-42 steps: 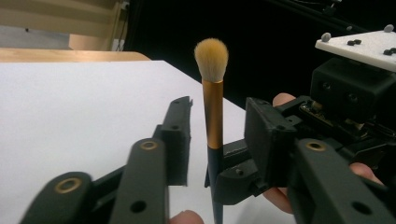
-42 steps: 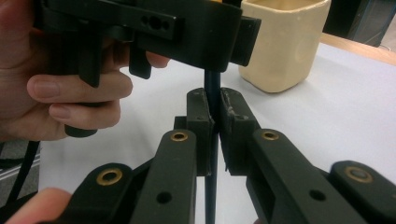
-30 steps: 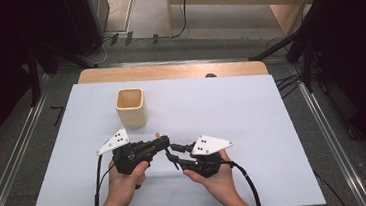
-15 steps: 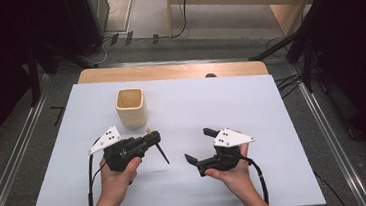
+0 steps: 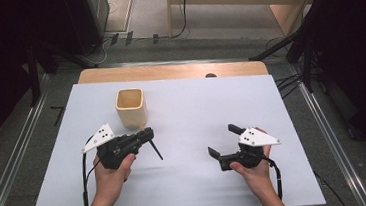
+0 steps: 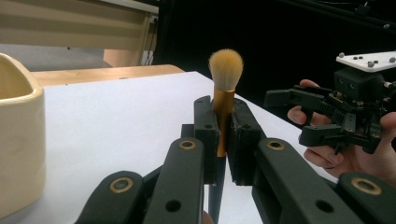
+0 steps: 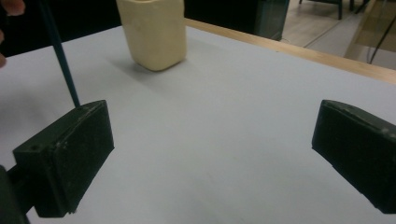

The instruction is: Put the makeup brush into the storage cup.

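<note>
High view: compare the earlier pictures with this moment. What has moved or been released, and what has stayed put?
The right gripper let go of the brush; its jaws have just been opening, and it drew away rightward. The left gripper stays shut on the brush, and the cup stays in place.

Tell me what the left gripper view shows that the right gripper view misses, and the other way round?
Left gripper view: the brush's tan bristles and gold ferrule clamped in the left tool, with the right tool open in a hand beyond. Right gripper view: the right tool's own two pads standing wide apart with nothing between, and a wooden table edge. Both: the cream cup, the white tabletop and the brush's dark handle.
</note>
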`<action>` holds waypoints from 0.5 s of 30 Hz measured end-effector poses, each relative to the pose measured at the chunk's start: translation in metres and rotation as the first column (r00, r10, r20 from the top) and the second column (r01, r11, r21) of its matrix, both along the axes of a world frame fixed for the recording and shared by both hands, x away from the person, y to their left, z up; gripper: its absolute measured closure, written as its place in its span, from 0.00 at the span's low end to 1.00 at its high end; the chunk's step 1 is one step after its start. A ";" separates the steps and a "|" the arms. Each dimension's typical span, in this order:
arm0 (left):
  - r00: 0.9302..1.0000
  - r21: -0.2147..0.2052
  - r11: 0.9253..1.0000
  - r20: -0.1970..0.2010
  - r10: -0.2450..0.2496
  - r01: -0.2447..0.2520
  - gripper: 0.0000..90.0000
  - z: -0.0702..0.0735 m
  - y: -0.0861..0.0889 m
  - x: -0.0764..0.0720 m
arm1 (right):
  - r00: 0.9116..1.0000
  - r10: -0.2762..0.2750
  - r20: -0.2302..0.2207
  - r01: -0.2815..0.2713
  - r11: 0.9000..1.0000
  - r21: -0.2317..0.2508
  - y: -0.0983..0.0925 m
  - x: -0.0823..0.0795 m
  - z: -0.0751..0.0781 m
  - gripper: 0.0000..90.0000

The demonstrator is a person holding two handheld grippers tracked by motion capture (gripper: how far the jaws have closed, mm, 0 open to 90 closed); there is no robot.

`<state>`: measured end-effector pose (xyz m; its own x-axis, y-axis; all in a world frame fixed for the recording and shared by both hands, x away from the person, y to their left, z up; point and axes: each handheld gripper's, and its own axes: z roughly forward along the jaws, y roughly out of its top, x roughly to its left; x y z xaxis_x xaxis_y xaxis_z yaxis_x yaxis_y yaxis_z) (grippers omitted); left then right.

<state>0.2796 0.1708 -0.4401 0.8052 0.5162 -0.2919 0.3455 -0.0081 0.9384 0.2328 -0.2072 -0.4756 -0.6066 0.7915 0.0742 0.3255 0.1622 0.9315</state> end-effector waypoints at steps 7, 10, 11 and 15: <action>1.000 0.012 1.000 0.011 0.016 -0.016 0.94 0.004 0.003 0.001 | 0.998 -0.061 0.000 0.061 0.998 -0.015 -0.021 -0.002 -0.006 0.00; 1.000 0.017 1.000 0.017 0.020 -0.020 0.94 0.007 0.005 0.002 | 0.997 -0.079 0.000 0.079 0.997 -0.016 -0.028 -0.005 -0.008 0.00; 1.000 0.022 0.999 0.020 0.023 -0.024 0.94 0.007 0.006 0.002 | 0.996 -0.086 0.002 0.086 0.996 -0.021 -0.030 -0.006 -0.009 0.00; 0.999 0.023 0.999 0.022 0.033 -0.033 0.94 0.011 0.008 0.004 | 0.994 -0.107 0.006 0.107 0.994 -0.012 -0.039 -0.009 -0.010 0.00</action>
